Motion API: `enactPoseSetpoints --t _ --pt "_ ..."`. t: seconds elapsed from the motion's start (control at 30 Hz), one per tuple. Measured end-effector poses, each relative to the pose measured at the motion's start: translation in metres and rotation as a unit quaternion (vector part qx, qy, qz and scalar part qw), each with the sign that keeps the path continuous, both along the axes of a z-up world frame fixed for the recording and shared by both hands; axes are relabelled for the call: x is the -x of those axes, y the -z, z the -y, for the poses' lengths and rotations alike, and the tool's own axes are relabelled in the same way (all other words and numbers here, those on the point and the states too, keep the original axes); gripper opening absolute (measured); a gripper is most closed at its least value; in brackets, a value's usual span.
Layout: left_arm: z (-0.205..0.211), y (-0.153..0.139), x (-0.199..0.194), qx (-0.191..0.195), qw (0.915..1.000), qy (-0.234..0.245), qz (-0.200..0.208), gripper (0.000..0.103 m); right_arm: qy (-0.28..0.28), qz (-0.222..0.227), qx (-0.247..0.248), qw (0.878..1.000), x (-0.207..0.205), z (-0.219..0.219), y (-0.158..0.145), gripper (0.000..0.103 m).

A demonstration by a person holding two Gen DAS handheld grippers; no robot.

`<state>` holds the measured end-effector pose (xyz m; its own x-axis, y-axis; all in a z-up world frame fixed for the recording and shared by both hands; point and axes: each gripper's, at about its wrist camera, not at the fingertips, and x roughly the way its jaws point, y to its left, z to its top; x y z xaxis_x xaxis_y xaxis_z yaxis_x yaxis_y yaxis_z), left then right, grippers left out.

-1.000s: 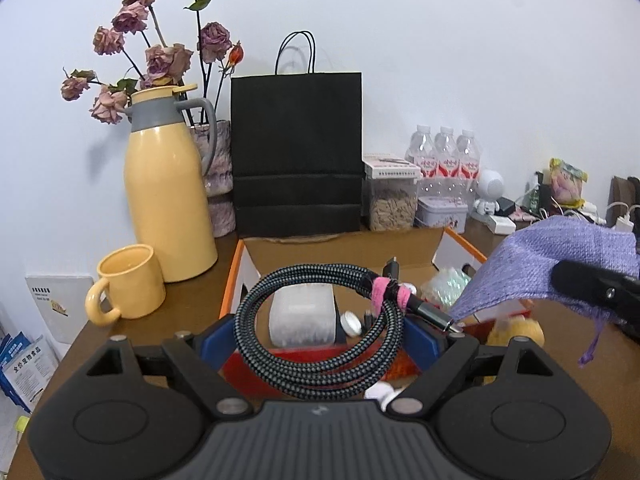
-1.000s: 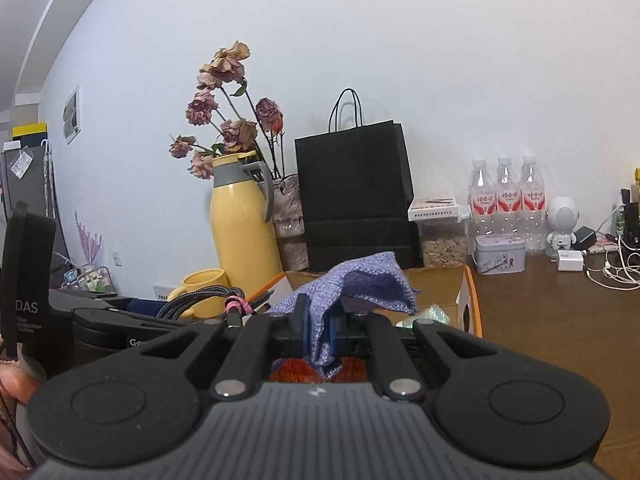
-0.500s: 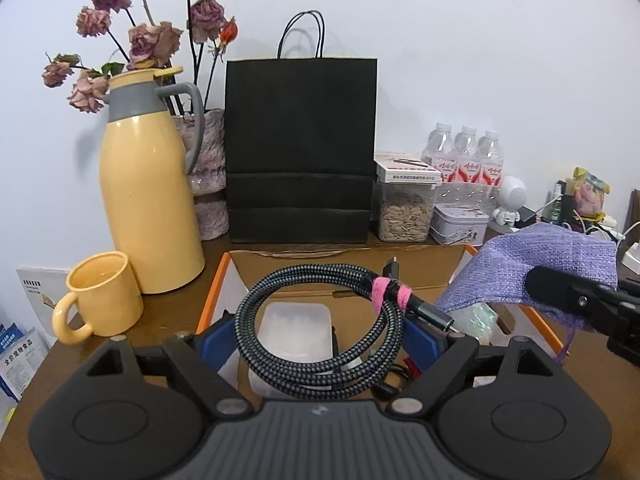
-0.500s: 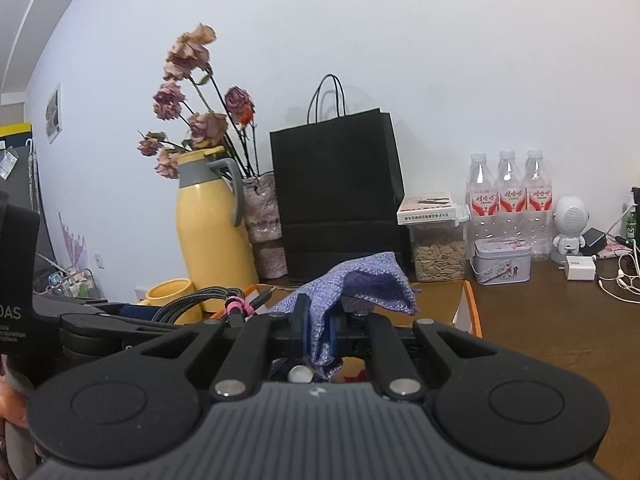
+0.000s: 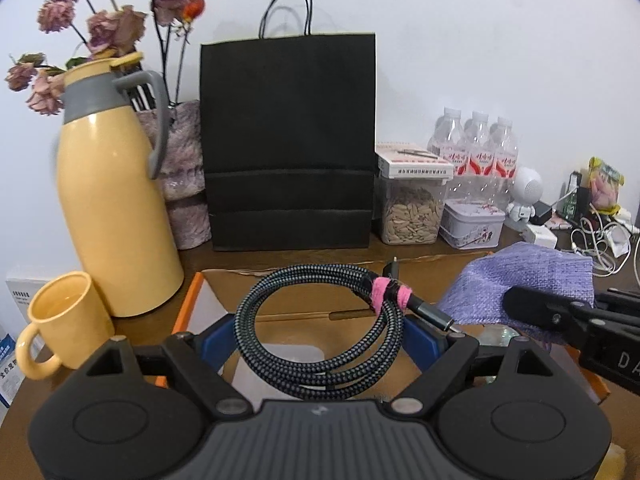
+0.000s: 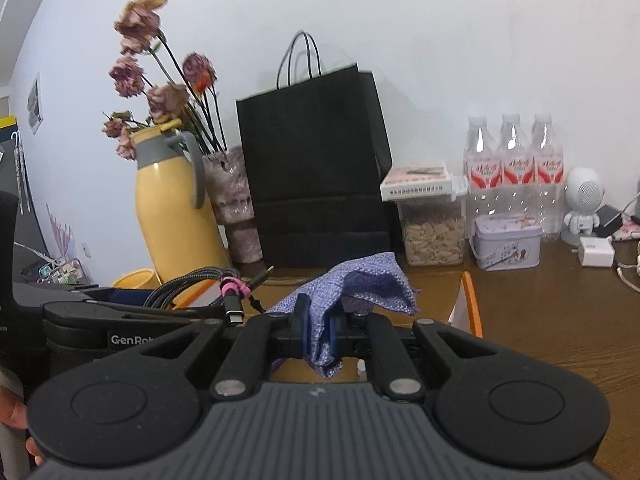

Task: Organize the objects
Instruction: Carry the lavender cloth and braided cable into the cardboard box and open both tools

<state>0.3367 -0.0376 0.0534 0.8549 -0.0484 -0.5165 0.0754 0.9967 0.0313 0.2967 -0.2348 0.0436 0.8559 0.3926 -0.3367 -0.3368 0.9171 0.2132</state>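
Observation:
A coiled black braided cable with pink ties hangs between the blue pads of my left gripper, which is shut on it, jaws wide. It hovers over an open cardboard box with orange edges. To its right a purple woven pouch is pinched in my right gripper, which is shut on it. In the right wrist view the pouch droops forward over the box's orange rim, and the cable and left gripper show at left.
A black paper bag stands just behind the box. To the left are a yellow thermos, a yellow mug and a vase of dried roses. On the right stand a seed jar, a tin, water bottles and loose chargers.
Both grippers have moved forward over the box toward the black bag, each keeping its hold. The bag, thermos and jar now loom larger, and the box's contents have slid under the grippers.

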Motion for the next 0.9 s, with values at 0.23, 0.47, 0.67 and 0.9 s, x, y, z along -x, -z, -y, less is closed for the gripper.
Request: enactPoseSetpoints --t 0.23,0.47,0.67,0.9 --pt "0.001 0.012 -0.022 -0.016 0.9998 0.001 -0.01 0.086 -0.009 -0.027 0.011 1.0 -0.027 -0.002 0.013 0.01" --pt "0.003 0.018 -0.032 -0.027 0.9994 0.011 -0.017 0.087 -0.013 -0.05 0.029 0.998 -0.043 -0.003 0.02 0.012" --pt "0.0 0.02 -0.033 -0.03 0.9992 0.001 -0.025 0.103 -0.002 -0.073 0.049 0.996 -0.048 -0.003 0.025 0.067" --pt "-0.009 0.017 -0.033 -0.015 0.9993 -0.018 -0.031 0.103 0.013 -0.062 0.072 0.995 -0.044 -0.003 0.022 0.1"
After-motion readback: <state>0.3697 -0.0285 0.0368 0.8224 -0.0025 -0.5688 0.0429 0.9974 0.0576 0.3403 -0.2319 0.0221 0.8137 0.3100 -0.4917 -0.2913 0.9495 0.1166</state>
